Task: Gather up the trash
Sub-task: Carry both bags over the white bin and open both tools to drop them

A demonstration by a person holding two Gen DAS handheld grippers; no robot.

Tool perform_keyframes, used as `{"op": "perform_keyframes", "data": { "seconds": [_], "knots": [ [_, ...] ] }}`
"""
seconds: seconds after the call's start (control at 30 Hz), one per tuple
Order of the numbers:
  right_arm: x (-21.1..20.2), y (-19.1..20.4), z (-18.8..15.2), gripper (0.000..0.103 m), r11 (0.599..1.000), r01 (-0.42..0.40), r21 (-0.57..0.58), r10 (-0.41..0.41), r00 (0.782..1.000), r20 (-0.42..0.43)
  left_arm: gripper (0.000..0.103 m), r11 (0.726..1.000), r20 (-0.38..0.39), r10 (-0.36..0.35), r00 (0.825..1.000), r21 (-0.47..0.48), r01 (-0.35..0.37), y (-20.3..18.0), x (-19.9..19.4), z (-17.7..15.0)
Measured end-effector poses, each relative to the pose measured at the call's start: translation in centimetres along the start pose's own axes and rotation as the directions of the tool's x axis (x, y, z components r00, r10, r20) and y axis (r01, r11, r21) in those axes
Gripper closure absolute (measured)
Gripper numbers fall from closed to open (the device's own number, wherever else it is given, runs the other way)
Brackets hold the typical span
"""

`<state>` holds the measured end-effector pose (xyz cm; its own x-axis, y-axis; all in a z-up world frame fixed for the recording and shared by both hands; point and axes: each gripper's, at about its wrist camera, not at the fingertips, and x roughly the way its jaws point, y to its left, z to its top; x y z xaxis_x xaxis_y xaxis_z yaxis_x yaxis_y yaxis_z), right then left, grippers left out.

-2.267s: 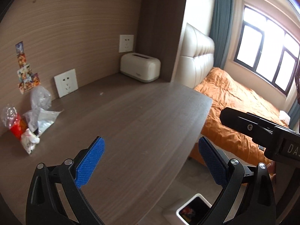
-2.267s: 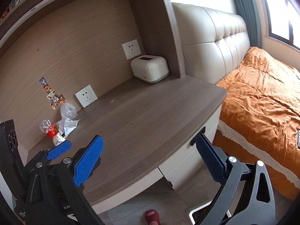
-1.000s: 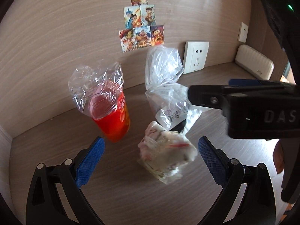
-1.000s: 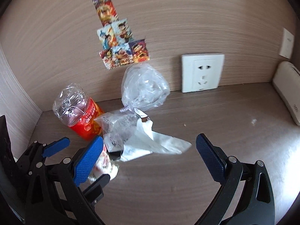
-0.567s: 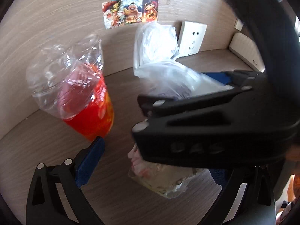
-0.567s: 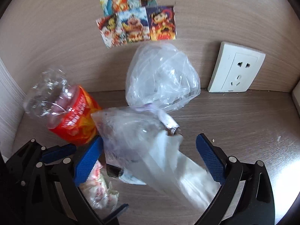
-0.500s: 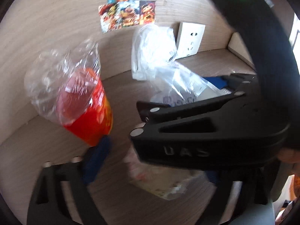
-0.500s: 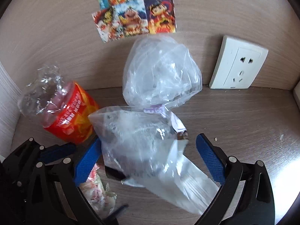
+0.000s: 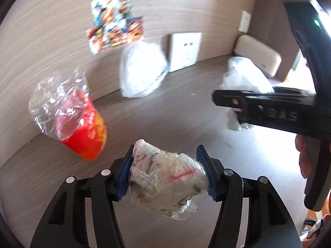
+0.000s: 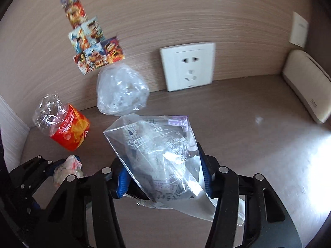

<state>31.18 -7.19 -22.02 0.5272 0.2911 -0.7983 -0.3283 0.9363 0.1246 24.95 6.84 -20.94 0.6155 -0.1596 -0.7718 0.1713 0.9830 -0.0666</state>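
Observation:
On the wooden desk [image 9: 169, 119], my left gripper [image 9: 166, 173] has its blue pads against both sides of a crumpled white wrapper [image 9: 165, 177], and its jaws are closing. My right gripper [image 10: 163, 177] is also closing, its pads pressing a clear plastic bag [image 10: 157, 155] with printed packaging inside. In the left wrist view that bag [image 9: 242, 78] hangs in the right gripper at the right. A crushed bottle with a red label [image 10: 64, 126] lies left by the wall. A balled clear bag [image 10: 122, 91] rests against the wall.
Cartoon stickers [image 10: 93, 49] and two white sockets [image 10: 188, 66] are on the wood wall behind. A cream box [image 10: 306, 86] stands at the far right of the desk. A person's hand [image 9: 304, 157] holds the right gripper.
Both grippers have narrowed from wide open onto their items. The right gripper has carried the clear bag right, away from the pile, uncovering the wrapper between the left pads.

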Motion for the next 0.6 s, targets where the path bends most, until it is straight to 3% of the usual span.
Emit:
{"op": "perform_keyframes", "data": {
  "seconds": [0.3, 0.6],
  "knots": [
    [-6.3, -3.8, -5.2, 0.047, 0.990, 0.081, 0.111, -0.085, 0.996, 0.035, 0.045, 0.983, 0.029, -0.122, 0.992, 0.140, 0.117, -7.6, -2.2, 0.8],
    [-13.6, -7.7, -11.3, 0.047, 0.955, 0.177, 0.238, -0.201, 0.976, 0.082, 0.045, 0.918, 0.000, -0.252, 0.968, 0.315, 0.239, -17.3, -4.2, -2.0]
  ]
}}
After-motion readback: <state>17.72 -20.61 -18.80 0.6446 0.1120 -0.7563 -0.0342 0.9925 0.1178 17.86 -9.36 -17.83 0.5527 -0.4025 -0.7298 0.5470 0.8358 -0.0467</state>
